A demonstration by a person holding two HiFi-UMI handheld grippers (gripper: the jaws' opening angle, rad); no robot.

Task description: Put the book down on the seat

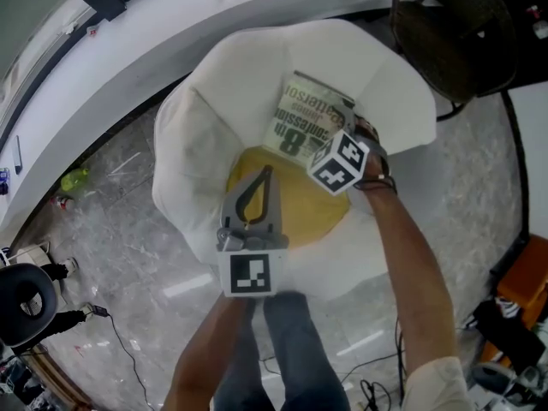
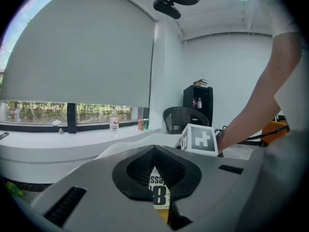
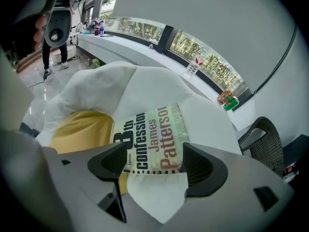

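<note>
The book (image 1: 300, 120), a pale paperback with large print, lies face up at the back of the white armchair (image 1: 193, 135), its lower edge at the yellow seat cushion (image 1: 295, 208). My right gripper (image 1: 332, 131) hovers just over the book's right side with its jaws wide open. In the right gripper view the book (image 3: 152, 139) lies beyond and between the spread jaw tips of that gripper (image 3: 155, 154), and neither pad presses on it. My left gripper (image 1: 264, 175) hangs over the cushion, shut and empty. Through its jaws (image 2: 154, 150) a strip of the book (image 2: 158, 195) shows.
A curved white counter (image 1: 171, 41) runs behind the armchair, with a bottle (image 2: 114, 122) and cans (image 2: 143, 124) on it. A black wicker chair (image 1: 454, 32) stands at the right. Cables lie on the marble floor (image 1: 120, 229). A person (image 3: 50, 47) stands farther off.
</note>
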